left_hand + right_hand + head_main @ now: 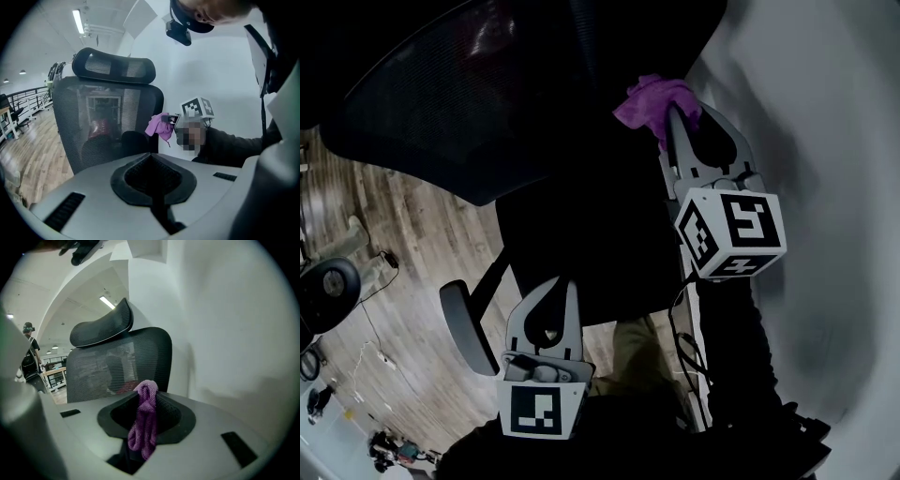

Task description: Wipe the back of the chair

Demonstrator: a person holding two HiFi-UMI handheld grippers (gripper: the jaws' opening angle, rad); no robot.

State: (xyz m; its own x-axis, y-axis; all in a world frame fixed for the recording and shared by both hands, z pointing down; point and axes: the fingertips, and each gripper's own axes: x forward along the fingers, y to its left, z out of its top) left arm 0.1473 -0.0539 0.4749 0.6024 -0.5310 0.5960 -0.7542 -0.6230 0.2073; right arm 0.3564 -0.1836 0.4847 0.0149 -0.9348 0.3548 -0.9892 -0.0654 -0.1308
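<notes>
Left gripper (561,287) low and close to the person, fingers pressed together, nothing between them. Right gripper (672,114) further out, fingers pinching a purple cloth (649,97), which bunches up at the tips and hangs down between them in the right gripper view (144,423). Cloth sits right by the side edge of the black mesh chair back (478,103); contact unclear. Headrest (101,329) on top of the back, armrest (467,328) lower down. Wood floor (403,244) beyond, white wall (834,141) to the right.
</notes>
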